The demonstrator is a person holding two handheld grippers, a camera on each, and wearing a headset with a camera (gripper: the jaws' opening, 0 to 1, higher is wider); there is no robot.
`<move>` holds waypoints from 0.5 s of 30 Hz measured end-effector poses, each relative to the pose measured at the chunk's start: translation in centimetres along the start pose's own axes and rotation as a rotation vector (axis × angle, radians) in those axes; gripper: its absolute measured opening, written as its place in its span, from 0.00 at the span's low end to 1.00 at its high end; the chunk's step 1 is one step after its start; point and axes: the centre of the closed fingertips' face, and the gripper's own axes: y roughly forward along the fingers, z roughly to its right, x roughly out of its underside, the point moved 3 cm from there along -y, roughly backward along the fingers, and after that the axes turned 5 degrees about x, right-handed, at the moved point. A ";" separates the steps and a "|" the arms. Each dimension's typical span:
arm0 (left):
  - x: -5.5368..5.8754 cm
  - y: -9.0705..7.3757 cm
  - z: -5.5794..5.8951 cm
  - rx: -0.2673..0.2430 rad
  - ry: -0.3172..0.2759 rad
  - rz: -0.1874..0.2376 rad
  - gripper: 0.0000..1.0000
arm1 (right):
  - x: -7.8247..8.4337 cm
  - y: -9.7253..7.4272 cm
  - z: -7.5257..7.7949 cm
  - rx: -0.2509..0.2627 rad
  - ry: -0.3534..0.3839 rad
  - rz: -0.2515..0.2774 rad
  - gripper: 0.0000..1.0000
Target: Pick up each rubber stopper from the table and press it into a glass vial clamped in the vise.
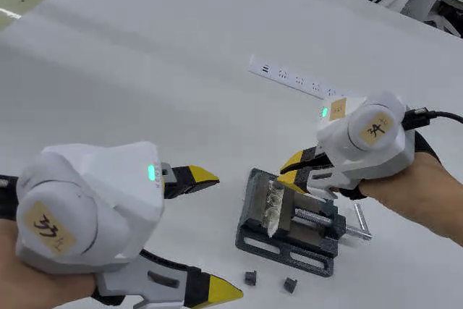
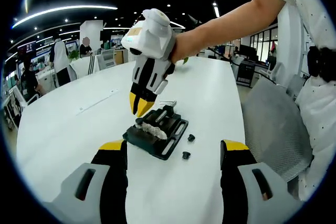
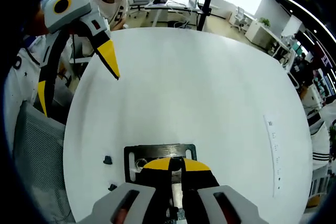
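Since the two rubber stoppers (image 1: 250, 278) (image 1: 290, 285) just ahead of my wide-open, empty left fingers (image 1: 202, 175) look light and squishy, I'd pinch one by its sides; right fingers (image 1: 295, 158) hover shut over the vise's (image 1: 289, 240) fragile vials (image 1: 275, 204).

Two stoppers (image 1: 250, 278) lie on the table (image 1: 181, 70) just before the vise (image 1: 286, 245).

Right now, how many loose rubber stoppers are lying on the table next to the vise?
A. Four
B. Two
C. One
B: the head view shows a first stopper and a second stopper lying apart on the table, just beside the base of the vise.
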 end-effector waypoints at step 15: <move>0.0 -0.3 0.6 0.004 0.017 -0.024 0.70 | 1.3 -3.5 -1.3 0.045 0.137 0.107 0.17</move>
